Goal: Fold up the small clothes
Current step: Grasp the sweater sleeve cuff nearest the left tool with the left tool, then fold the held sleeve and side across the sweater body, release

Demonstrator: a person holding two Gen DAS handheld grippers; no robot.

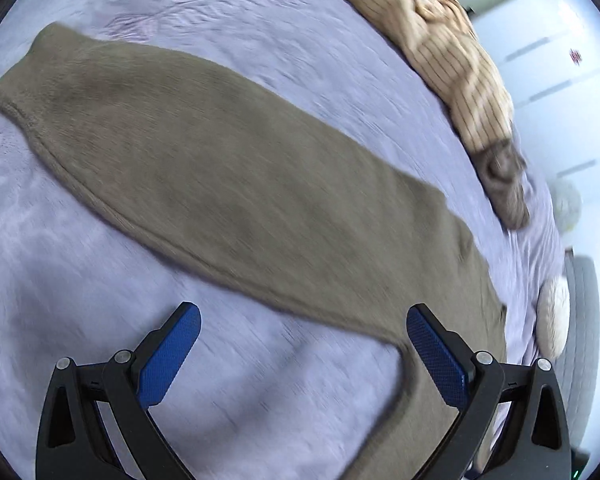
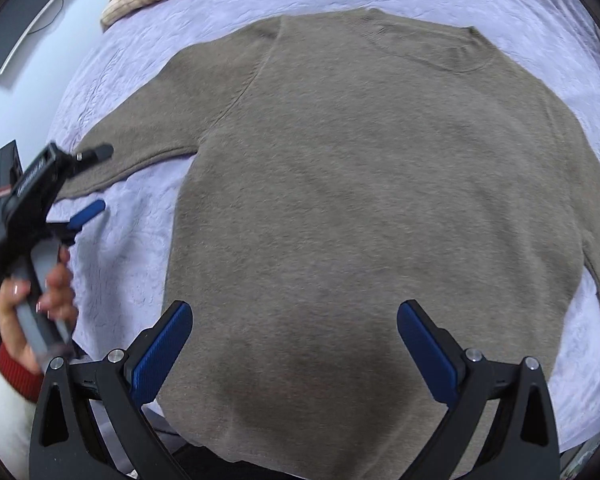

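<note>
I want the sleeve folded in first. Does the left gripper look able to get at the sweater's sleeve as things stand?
Probably yes. The left gripper is open and hovers right by the sleeve, which lies flat and uncovered on the bedspread; nothing stands between them.

Sweater (image 2: 380, 208) hem: cut off by the lower edge of the right wrist view.
Sweater right sleeve: runs out of sight at the right rim.
Left wrist view: motion-blurred throughout; sweater knit not legible.
Striped cloth (image 1: 452, 52): top cut off by the frame; its kind cannot be told.
Left gripper (image 2: 96, 180): smeared; lettering on its body unreadable.
Monitor (image 2: 24, 12): partly cropped at the corner.
</note>
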